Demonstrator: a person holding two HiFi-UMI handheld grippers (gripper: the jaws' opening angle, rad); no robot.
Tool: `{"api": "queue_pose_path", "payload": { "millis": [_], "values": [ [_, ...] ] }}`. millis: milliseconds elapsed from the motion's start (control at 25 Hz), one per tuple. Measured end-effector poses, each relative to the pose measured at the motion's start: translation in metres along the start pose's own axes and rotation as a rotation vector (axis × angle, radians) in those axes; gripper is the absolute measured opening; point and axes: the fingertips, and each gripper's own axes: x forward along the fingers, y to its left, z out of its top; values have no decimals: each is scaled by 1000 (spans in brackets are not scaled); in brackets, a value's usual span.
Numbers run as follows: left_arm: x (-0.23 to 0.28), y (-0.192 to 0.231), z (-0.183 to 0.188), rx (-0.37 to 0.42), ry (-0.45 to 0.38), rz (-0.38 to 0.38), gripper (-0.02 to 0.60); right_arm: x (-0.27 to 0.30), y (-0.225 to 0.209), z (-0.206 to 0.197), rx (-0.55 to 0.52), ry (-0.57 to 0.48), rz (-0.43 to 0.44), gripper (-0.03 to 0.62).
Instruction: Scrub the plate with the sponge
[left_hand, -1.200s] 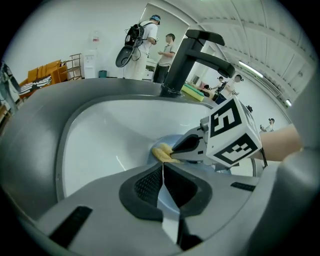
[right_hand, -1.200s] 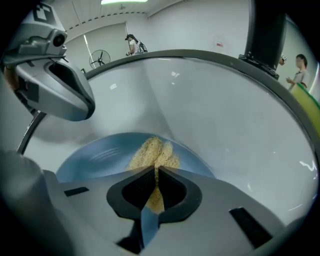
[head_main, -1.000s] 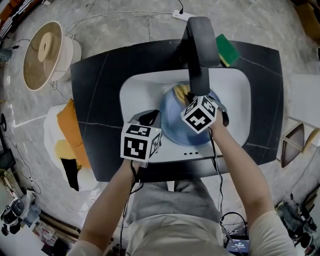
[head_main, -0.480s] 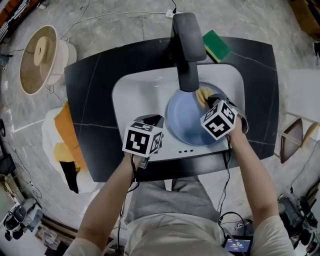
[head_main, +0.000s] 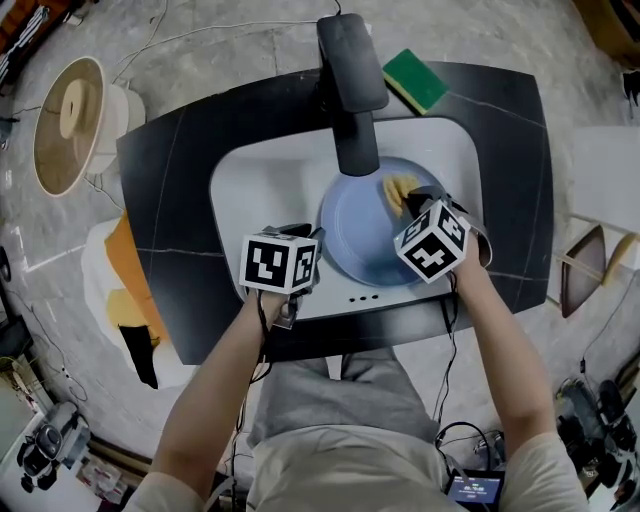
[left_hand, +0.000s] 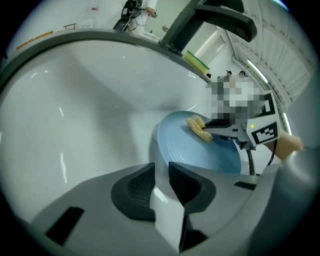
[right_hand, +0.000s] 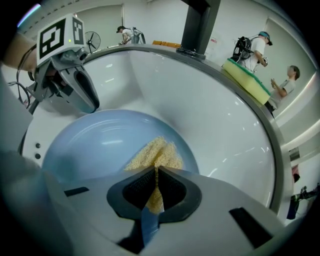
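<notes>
Sponge (right_hand: 155, 152), yellow and coarse, is pinched in the right claw (right_hand: 154, 186). The jaws are closed tight on its near end. The rest of it fans out ahead of the tips and lies flat against the blue plate (right_hand: 95, 145). The plate lies directly under and ahead of this claw, in the white sink (right_hand: 220, 125), and the sponge meets it near the rim on the claw's right.

Across the plate, on the right claw's left, the left claw (left_hand: 161, 181) points down into the basin. Its jaws have just been opening and now stand a moderate gap apart, gripping nothing. Only the white sink wall shows between them. The plate's rim lies just beyond its tips, a little to their right; I cannot tell whether the two touch.

Beyond the right claw the black faucet (head_main: 350, 90) rises from the dark counter (head_main: 170, 200), with its spout reaching over the far part of the plate. A green sponge (head_main: 418, 80) lies on the counter, farther off and to that claw's right.
</notes>
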Motion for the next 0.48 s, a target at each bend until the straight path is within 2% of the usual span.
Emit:
{"api": "queue_pose_path", "payload": {
  "millis": [280,480],
  "values": [
    [1,4,0,-177,-15,-99,88,0,2,0,-14,-10,-6,43],
    [1,10,2,-228,-34,-125,117,1,1,2,-3,-16,-1,42]
  ]
}}
